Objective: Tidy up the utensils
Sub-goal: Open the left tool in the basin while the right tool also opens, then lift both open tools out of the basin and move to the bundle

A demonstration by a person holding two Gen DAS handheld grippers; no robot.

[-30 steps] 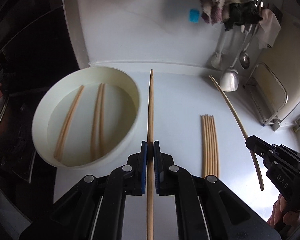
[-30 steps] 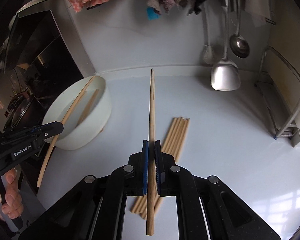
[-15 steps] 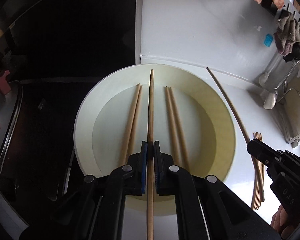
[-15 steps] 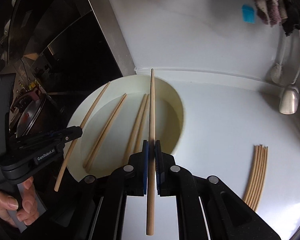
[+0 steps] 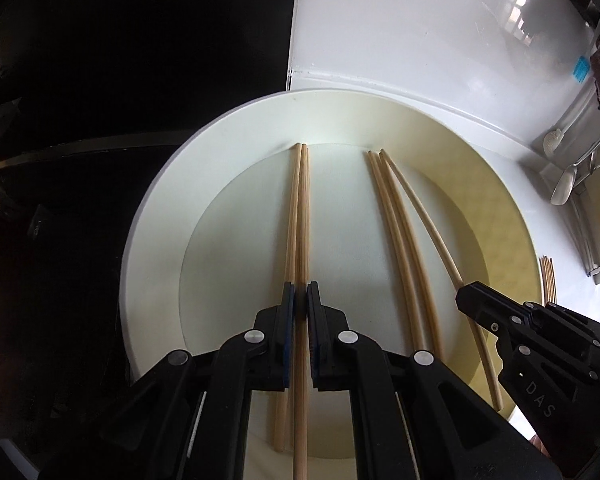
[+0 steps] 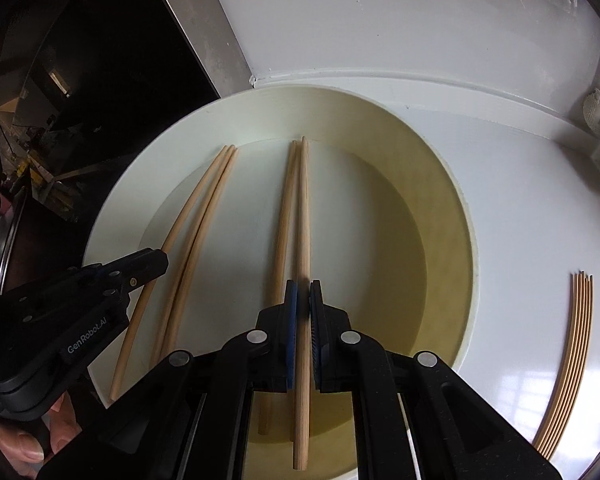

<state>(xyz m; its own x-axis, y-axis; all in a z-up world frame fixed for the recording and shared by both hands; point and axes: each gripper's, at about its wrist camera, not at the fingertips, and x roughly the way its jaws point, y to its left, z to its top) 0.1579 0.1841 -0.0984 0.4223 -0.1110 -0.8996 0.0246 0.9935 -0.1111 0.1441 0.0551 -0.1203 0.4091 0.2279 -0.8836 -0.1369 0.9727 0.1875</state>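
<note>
Each tool is carrying one chopstick, and both sticks are already down over the white basin (image 5: 148,240), so the only thing that matters now is how each stick lines up with the pairs lying in there.

The left chopstick (image 5: 301,216) runs straight away from the left tool (image 5: 301,312), clamped tight between the blue pads, with its long axis parallel to the stick lying in the basin just beside it. It looks low enough to be touching or nearly touching the basin floor, but I can't tell which.

Same story on the other side: the right chopstick (image 6: 303,216) is pinched firmly in the right tool (image 6: 303,304), pointing at the basin's far wall, alongside the sticks (image 6: 282,216) that lie just to its left. The tips nearly meet at the far end.

So my guess is that letting go is all that's left, no turning needed. Each tool is nearer its own pile, and the two are well apart across the basin.

Outside the basin, off to its right on the tabletop (image 6: 520,208), a neat bundle of chopsticks (image 6: 572,360) waits.
</note>
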